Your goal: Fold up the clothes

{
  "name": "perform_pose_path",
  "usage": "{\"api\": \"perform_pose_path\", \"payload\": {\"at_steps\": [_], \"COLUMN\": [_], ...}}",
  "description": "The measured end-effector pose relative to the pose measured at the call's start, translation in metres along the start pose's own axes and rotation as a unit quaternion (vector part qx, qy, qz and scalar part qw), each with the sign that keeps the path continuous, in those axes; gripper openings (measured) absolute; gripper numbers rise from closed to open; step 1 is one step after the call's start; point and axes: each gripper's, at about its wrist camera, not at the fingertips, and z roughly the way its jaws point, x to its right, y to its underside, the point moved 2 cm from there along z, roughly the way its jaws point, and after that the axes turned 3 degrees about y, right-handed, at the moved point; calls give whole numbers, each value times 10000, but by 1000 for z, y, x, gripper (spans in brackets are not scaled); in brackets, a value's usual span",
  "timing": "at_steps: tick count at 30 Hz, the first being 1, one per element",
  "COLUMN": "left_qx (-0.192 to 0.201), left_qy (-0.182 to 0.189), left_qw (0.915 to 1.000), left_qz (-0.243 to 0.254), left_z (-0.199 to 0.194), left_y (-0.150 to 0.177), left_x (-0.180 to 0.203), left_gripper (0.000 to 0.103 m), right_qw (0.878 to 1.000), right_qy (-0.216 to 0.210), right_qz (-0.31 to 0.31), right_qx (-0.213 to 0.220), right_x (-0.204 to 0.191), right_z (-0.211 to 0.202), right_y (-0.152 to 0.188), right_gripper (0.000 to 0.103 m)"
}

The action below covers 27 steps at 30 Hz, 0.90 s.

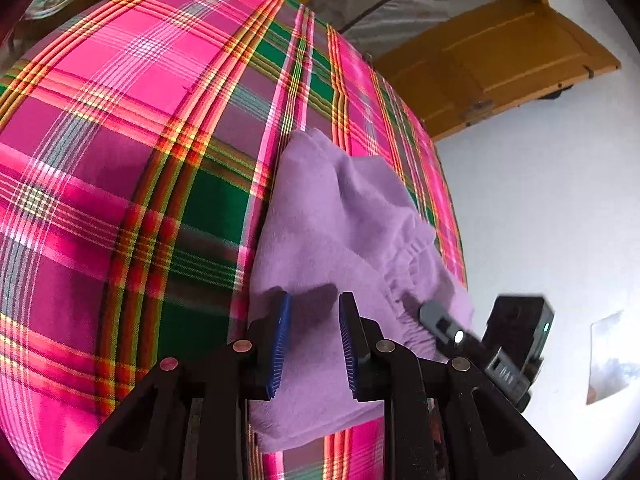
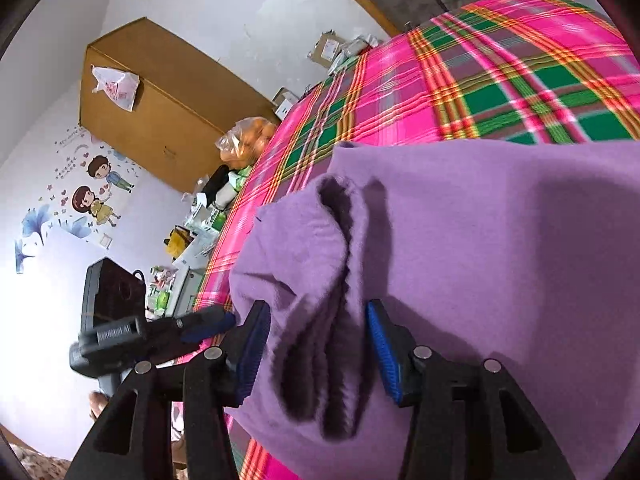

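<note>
Hovering left gripper: I see its blue pads parted over the near end of the purple garment; the jaws are released, nothing pinched between them.
Right gripper: its jaws are spread too, straddling a raised, rumpled fold of the same garment; cloth bulges up between the pads, but I see no squeeze on it.
Garment position: I find it bunched on the plaid bedcover, near the bed's edge in the left wrist view, with an elastic gathered hem toward its right side.
Other gripper seen from the left: the right unit's grey fingertip touches the garment at that gathered hem.
Other gripper seen from the right: the left unit sits at the garment's left edge, just beside the cloth.
Bedcover: pink, green and orange plaid, spreading away beyond the garment in both views.
Far side, left view: a wooden door against a white wall.
Far side, right view: a wooden cabinet, cartoon wall stickers, and clutter along the bed's far edge.
</note>
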Motion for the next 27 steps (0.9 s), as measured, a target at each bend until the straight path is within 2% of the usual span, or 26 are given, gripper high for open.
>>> {"api": "perform_pose_path", "payload": {"at_steps": [2,4,5,8,14,19,22,25,27], "left_qx": [-25,-54,-69,-90,-231,-442,-543,-581,-608], "left_qy": [4,8,9,63,159,274,340,228,239], "left_qw": [10000,10000,10000,9999,9995,9982,9971,9966,9963], "left_qz": [12,22,27,14,161,303,403,540,566], "left_z": [1,1,1,-1,3,14,20,22,23], "left_y": [1,2,3,6,10,15,18,20,21], "left_x": [-1,-3,-4,-6,3,13,19,23,24], "left_gripper": [24,24,24,25,25,25,26,26,26], "right_qw": [10000,9998,9996,9996,9979,9965,9953,9951,9943], "right_qy": [19,132,216,210,243,361,541,612,721], "right_qz": [-16,-100,-157,-187,-297,6,297,507,467], "right_qx": [-96,-96,-86,48,513,750,745,593,626], "right_x": [-4,-7,-8,-7,-14,5,26,41,43], "right_z": [8,10,10,4,-28,-50,-50,-40,-42], "right_y": [-5,-5,-5,-5,-12,-15,-11,-6,-6], "right_gripper": [49,38,25,20,19,19,19,22,25]}}
